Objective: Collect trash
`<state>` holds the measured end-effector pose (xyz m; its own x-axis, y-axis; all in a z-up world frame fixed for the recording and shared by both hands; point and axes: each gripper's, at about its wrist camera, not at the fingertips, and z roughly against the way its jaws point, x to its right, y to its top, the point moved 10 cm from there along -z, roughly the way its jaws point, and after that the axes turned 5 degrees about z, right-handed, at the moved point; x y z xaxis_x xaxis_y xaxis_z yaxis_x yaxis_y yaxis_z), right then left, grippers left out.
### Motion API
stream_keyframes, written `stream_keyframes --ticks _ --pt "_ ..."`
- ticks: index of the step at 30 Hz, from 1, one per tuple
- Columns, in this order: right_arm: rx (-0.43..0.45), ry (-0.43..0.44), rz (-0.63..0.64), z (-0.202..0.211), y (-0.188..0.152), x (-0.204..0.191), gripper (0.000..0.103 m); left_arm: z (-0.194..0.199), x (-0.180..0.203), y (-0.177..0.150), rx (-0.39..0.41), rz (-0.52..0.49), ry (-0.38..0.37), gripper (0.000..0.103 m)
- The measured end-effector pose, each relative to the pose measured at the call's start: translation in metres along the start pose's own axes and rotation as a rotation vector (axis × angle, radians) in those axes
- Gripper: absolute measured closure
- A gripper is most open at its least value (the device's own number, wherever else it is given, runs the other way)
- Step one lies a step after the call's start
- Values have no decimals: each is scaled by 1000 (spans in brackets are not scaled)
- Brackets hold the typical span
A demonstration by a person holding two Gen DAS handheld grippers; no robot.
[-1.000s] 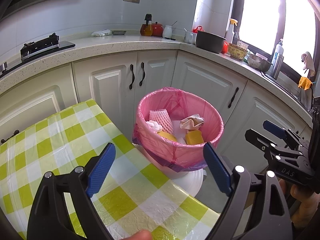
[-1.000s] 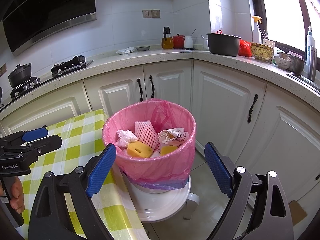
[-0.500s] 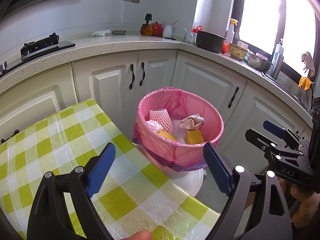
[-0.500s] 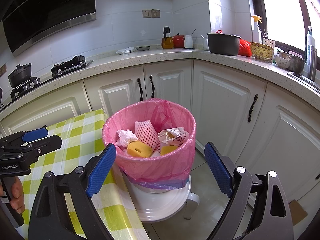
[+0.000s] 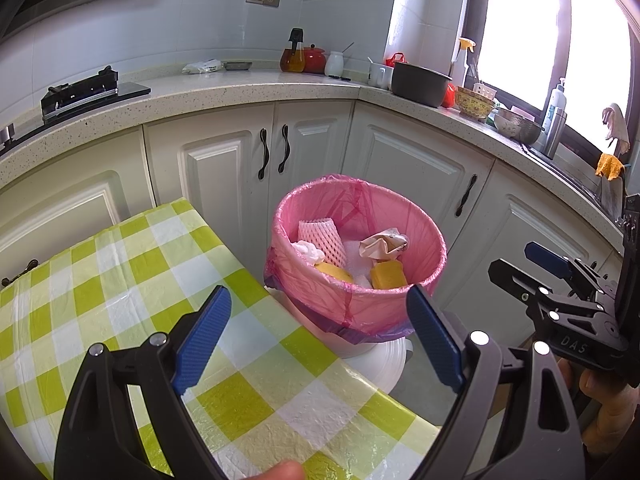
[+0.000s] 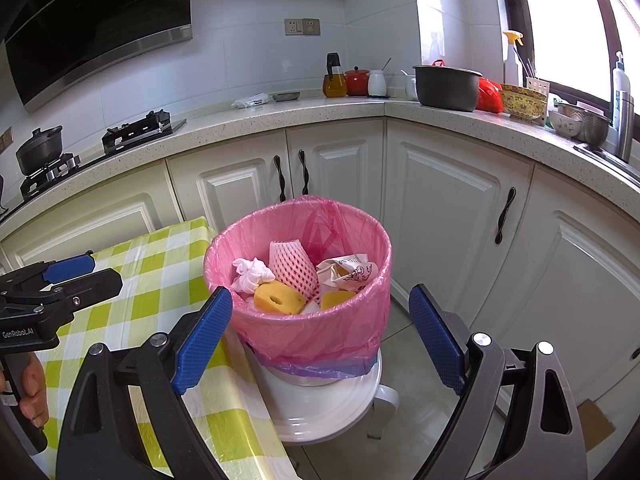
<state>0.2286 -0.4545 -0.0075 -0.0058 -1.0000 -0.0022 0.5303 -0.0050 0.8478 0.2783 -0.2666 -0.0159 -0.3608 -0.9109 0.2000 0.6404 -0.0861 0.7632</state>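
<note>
- The left gripper fills the bottom of its own view. Its two blue fingers are spread wide apart and hold nothing.
- The right gripper fills the bottom of its own view too. Its blue fingers are also wide apart and hold nothing.
- Each gripper shows up at the edge of the other view, but only part of it, cut off by the frame.
- A table with a green and white checked cloth sits at the lower left of both views. The grippers hide its near part.
- Just beside the table edge, in the middle of both views, stands the trash bin. It stands upright with its round mouth facing up, and a pink bag lines it.
- Inside the bin lies a pink foam net, standing on end with its long side going up and down.
- Next to the net are a crumpled white tissue, a yellow sponge with a hole, a second yellow piece and a crumpled paper wrapper.
- The trash at the bottom is hidden under these things.
- The bin rests on a white stool. Most of its legs are hidden.
- Farther back are white cupboards, then a counter with a gray pot on it.
</note>
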Motion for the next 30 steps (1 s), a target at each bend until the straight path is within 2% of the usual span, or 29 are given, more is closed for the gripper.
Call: stream_keyframes --ticks 30 --pt "-1 -1 -1 -1 -2 1 19 -1 8 -2 -4 -4 -7 17"
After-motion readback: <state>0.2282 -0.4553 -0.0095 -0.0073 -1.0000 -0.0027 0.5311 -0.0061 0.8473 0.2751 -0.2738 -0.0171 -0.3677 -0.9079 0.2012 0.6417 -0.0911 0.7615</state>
